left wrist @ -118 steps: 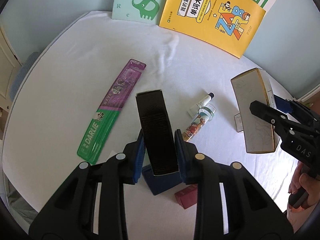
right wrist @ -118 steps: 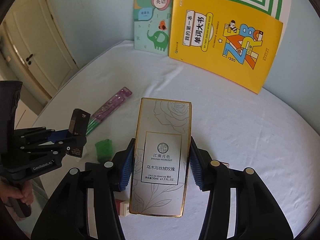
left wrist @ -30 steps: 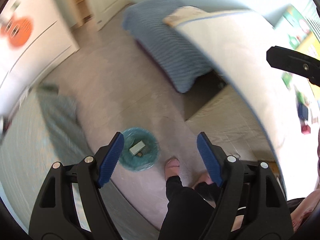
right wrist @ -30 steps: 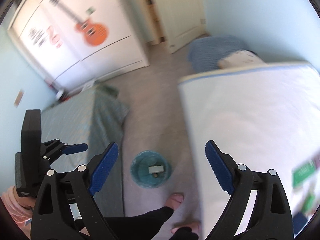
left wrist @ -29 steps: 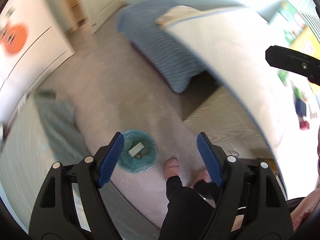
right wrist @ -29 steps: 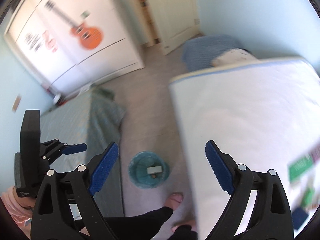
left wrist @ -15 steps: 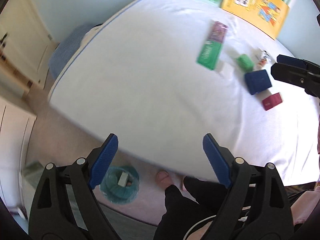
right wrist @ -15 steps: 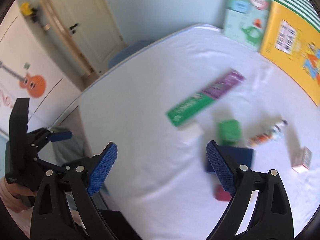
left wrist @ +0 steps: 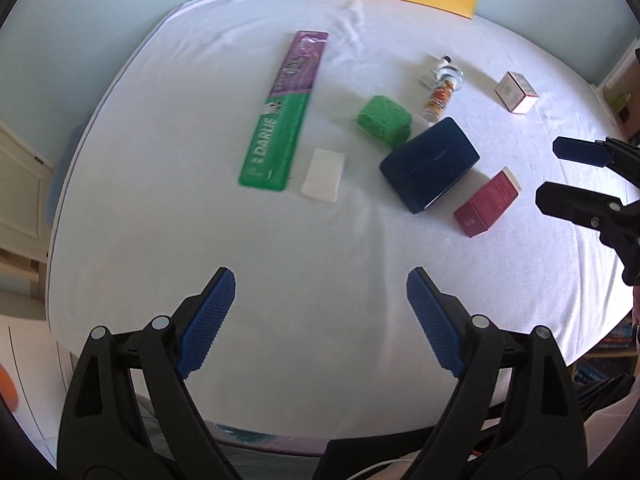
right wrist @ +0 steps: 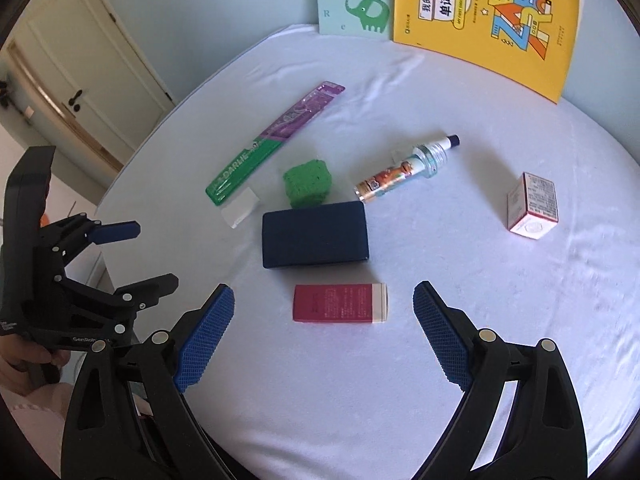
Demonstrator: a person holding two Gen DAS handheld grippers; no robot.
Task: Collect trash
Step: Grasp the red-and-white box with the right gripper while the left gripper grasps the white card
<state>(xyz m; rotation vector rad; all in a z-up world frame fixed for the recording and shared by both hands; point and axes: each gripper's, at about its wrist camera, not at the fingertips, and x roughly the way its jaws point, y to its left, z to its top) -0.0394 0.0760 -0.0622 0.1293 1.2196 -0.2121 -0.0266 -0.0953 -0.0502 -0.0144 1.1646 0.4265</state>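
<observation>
White-sheeted bed (right wrist: 460,360) carries remaining trash. Both tools, left tool (left wrist: 320,320) and right tool (right wrist: 324,332), are held apart, empty. Red box (right wrist: 340,303), nearest the right tool, should be straddled squarely across its narrow sides before closing.

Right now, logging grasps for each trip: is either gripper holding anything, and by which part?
Nothing is held. The left gripper and right gripper are both open and empty above the bed.

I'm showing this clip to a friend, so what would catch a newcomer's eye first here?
Probably the bright yellow book propped against the wall behind the bed. Next, the dark blue box mid-sheet, with a red carton lying just in front of the open right gripper and a green toothbrush pack further left.
</observation>
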